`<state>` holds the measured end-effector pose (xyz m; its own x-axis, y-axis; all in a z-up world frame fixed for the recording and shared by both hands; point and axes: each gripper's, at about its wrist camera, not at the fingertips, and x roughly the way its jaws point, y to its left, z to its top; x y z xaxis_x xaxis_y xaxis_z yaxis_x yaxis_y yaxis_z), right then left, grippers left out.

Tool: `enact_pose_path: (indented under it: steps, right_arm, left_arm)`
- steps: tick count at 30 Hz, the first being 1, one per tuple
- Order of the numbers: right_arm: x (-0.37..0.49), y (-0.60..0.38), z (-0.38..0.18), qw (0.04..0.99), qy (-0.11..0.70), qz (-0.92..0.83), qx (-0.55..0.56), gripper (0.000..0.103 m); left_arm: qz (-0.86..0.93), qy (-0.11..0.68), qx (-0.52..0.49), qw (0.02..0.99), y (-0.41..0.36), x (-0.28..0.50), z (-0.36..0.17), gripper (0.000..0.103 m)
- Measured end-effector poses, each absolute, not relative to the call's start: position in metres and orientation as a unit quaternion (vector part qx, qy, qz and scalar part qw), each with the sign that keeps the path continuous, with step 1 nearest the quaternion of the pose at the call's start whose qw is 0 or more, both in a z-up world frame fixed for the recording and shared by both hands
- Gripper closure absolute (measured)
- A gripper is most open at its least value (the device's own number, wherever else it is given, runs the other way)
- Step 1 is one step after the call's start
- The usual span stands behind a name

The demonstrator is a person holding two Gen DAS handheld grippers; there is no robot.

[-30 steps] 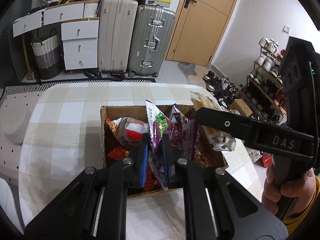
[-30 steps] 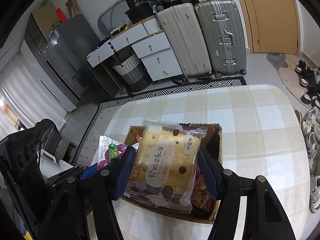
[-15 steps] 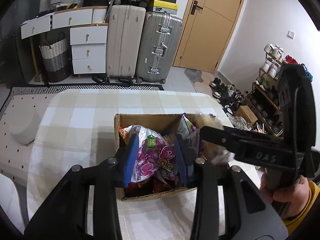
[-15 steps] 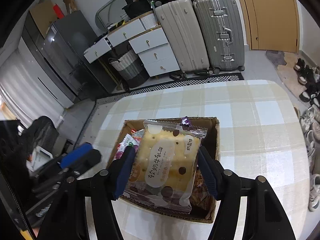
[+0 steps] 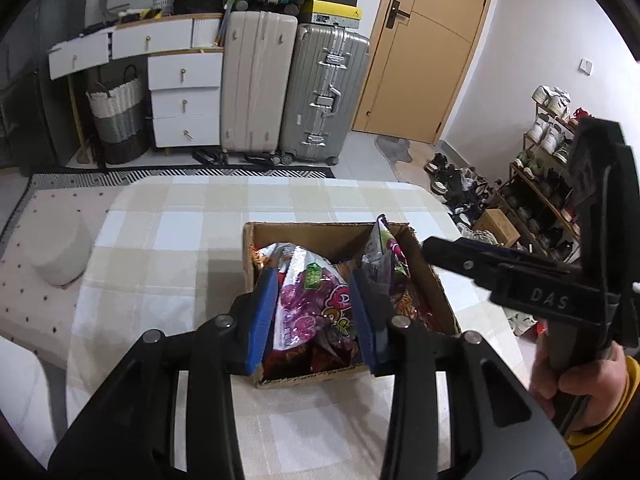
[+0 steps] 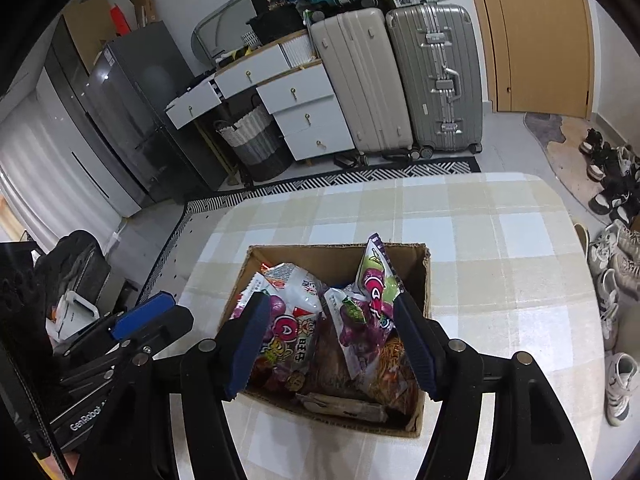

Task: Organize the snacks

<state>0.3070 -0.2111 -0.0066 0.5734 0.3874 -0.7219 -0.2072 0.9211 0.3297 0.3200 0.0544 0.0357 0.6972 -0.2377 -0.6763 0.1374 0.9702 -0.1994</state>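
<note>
An open cardboard box (image 5: pixel 320 230) (image 6: pixel 336 250) full of snack packets stands on the checked tablecloth. My left gripper (image 5: pixel 316 316) is open and empty just above the box's near side, over a purple grape-candy bag (image 5: pixel 316 300). My right gripper (image 6: pixel 332 340) is open and empty above the box, with purple and white snack bags (image 6: pixel 368 312) below it. A cracker packet (image 6: pixel 344 406) lies flat at the box's near edge. The right gripper's body shows at the right of the left wrist view (image 5: pixel 532 288).
The table (image 6: pixel 480 240) carries only the box. Suitcases (image 5: pixel 288 88), white drawers (image 5: pixel 184 96) and a woven basket (image 5: pixel 116 120) stand behind it. A shoe rack (image 5: pixel 540 200) is to the right, a fridge (image 6: pixel 132 120) to the left.
My left gripper opened and let the purple bag drop into the box. My right gripper released the cracker packet, which now lies in the box. Both grippers have pulled back slightly.
</note>
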Motion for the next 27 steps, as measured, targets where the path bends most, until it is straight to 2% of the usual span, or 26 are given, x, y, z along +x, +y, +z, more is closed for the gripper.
enact_pose_path:
  steps: [1,3,6,7,9,17,19,21,22,27]
  right_arm:
    - [0.302,-0.212,-0.002,0.883,0.426,0.168,0.102,0.037]
    - [0.293,-0.212,0.006,0.886,0.420,0.166,0.099,0.037]
    - [0.275,-0.215,0.022,0.890,0.413,0.167,0.096,0.036]
    - [0.269,-0.215,0.027,0.892,0.409,0.167,0.093,0.033]
    - [0.254,-0.217,0.037,0.900,0.395,0.163,0.088,0.022]
    - [0.188,-0.218,0.079,0.918,0.350,0.172,0.075,0.022]
    - [0.167,-0.219,0.090,0.924,0.331,0.175,0.076,0.017]
    - [0.142,-0.220,0.102,0.932,0.308,0.173,0.074,0.007]
    - [0.132,-0.221,0.105,0.936,0.299,0.172,0.073,0.006]
    - [0.078,-0.222,0.117,0.946,0.264,0.175,0.062,0.001]
  left_arm:
    - [-0.097,0.375,-0.065,0.920,0.054,0.316,0.039,0.066]
    - [-0.091,0.372,-0.066,0.921,0.055,0.304,0.046,0.050]
    - [-0.082,0.349,-0.066,0.931,0.057,0.275,0.065,0.040]
    - [-0.081,0.342,-0.063,0.934,0.057,0.266,0.069,0.038]
    - [-0.073,0.332,-0.055,0.939,0.056,0.249,0.081,0.024]
    - [-0.048,0.300,-0.054,0.951,0.058,0.167,0.125,0.019]
    - [-0.045,0.289,-0.052,0.955,0.057,0.144,0.135,0.016]
    - [-0.039,0.278,-0.047,0.959,0.056,0.123,0.145,0.005]
    - [-0.029,0.267,-0.043,0.962,0.057,0.108,0.149,0.000]
    - [-0.025,0.238,-0.047,0.970,0.064,0.051,0.160,0.001]
